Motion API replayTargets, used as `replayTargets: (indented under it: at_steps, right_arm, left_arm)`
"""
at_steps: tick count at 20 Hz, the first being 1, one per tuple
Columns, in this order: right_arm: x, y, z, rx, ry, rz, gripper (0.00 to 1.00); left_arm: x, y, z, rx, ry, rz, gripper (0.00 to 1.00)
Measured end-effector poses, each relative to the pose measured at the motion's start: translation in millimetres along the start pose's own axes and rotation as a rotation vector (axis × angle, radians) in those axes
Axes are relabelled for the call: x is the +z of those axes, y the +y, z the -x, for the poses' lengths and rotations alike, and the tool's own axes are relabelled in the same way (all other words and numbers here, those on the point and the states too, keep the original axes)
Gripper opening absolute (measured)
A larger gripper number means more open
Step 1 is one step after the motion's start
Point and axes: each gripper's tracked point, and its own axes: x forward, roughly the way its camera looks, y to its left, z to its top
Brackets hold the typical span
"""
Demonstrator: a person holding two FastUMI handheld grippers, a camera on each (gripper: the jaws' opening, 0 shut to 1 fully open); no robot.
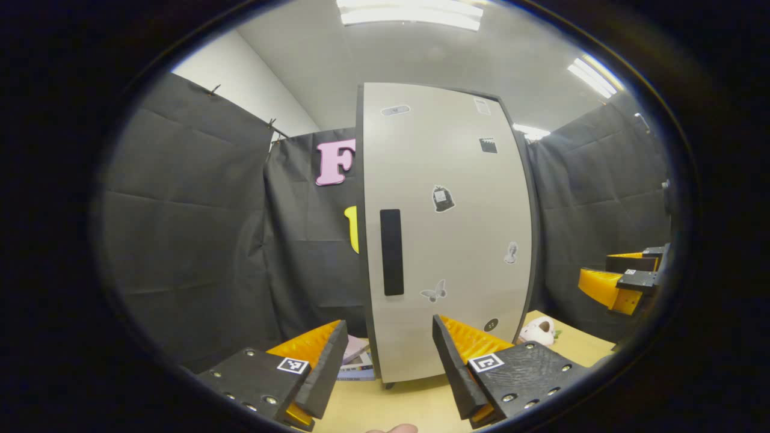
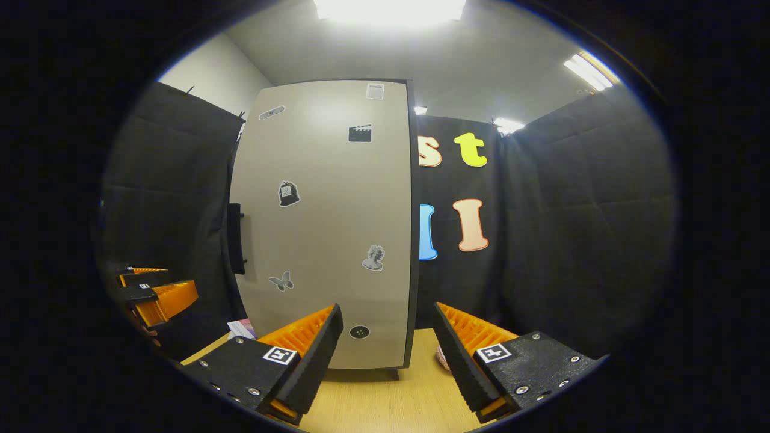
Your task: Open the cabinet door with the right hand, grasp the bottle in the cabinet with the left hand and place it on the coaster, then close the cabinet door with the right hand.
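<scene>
A tall pale cabinet (image 1: 445,240) with small stickers stands shut on the wooden table, its black bar handle (image 1: 391,252) on the door's left side. My left gripper (image 1: 390,361) is open in front of its lower part, holding nothing. In the right gripper view the same cabinet (image 2: 328,222) rises ahead, with the handle (image 2: 234,238) at its left edge. My right gripper (image 2: 388,352) is open below the cabinet's right corner. The right gripper (image 1: 625,279) also shows at the far right of the left gripper view, and the left gripper (image 2: 150,294) at the far left of the right gripper view.
The wooden table (image 1: 409,409) runs under the cabinet. A small pink-and-white toy (image 1: 537,331) lies at the cabinet's right foot, and some flat printed items (image 1: 358,361) lie at its left foot. Black cloth walls close in on all sides.
</scene>
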Motion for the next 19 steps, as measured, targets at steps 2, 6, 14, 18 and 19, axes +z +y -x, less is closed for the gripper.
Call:
replayTargets:
  at_steps: [2,6,14,18,19]
  right_arm:
    - [1.8,-0.6,-0.3,0.001,-0.005,-0.007,0.93]
    - [5.2,-1.9,-1.5,0.001,-0.015,-0.007,0.93]
    - [3.4,-2.5,-0.3,0.001,-0.010,-0.008,0.93]
    - [4.4,-3.7,-2.6,0.000,-0.012,-0.005,0.93]
    - [4.9,-2.6,-3.5,0.001,-0.011,-0.006,0.93]
  left_arm:
    - [-1.0,0.1,-0.4,-0.001,0.002,0.003,0.85]
    - [-0.5,0.2,0.0,-0.002,0.001,-0.003,0.81]
    - [-2.8,0.8,0.1,-0.005,0.007,-0.011,0.81]
    - [-3.1,1.0,-0.3,-0.002,0.008,-0.008,0.85]
    - [-3.1,0.7,-0.3,-0.004,0.009,-0.006,0.85]
